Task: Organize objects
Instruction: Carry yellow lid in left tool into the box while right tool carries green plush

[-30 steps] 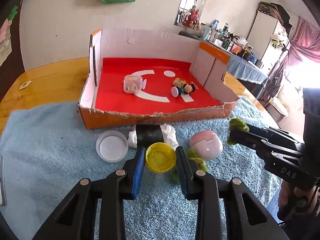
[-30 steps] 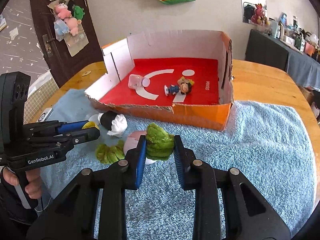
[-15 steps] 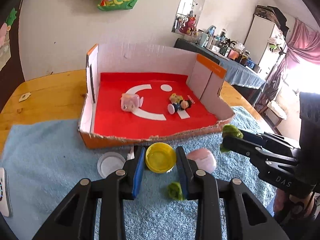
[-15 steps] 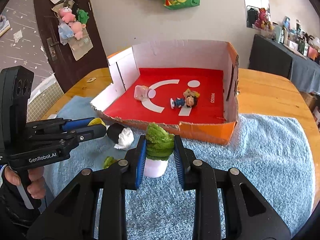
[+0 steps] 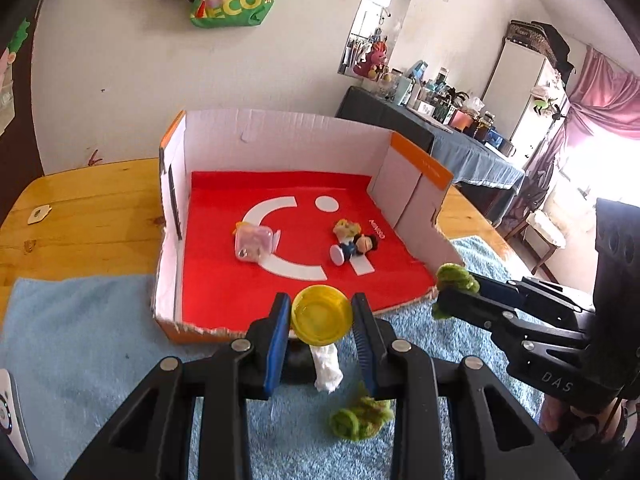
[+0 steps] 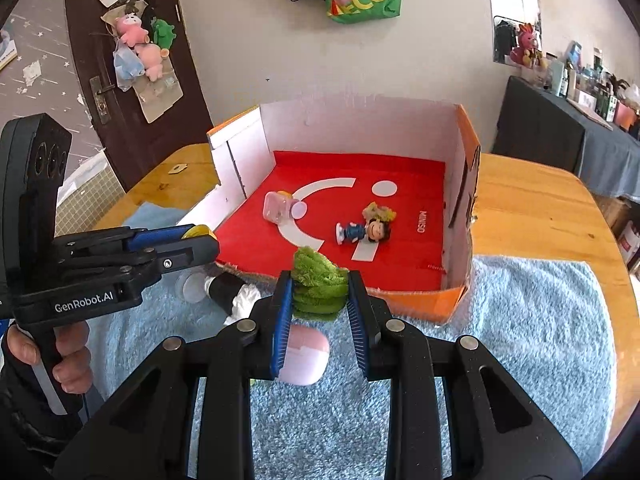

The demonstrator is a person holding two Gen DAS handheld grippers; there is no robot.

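Note:
My left gripper (image 5: pixel 321 316) is shut on a yellow round lid (image 5: pixel 322 317), held above the blue towel just before the torn front edge of the cardboard box (image 5: pixel 280 132). My right gripper (image 6: pixel 320 292) is shut on a fuzzy green toy (image 6: pixel 318 282), lifted over a pink egg-shaped case (image 6: pixel 306 354). The box has a red floor (image 6: pixel 400 248) with a small doll (image 6: pixel 366 232) and a clear pink cup (image 6: pixel 278 210) lying on it. From the left wrist view the right gripper (image 5: pixel 450 292) shows at the right with the green toy (image 5: pixel 456 278).
A black roll with white tissue (image 6: pixel 234 294) and a clear lid (image 6: pixel 192 286) lie on the blue towel (image 6: pixel 520 340). Another green fuzzy piece (image 5: pixel 360 420) rests on the towel. A wooden table (image 5: pixel 80 216) lies under it all. A hand (image 6: pixel 68 360) grips the left handle.
Both grippers rose and moved toward the box with their loads. The green toy came up off the pink case, and the yellow lid left the towel.

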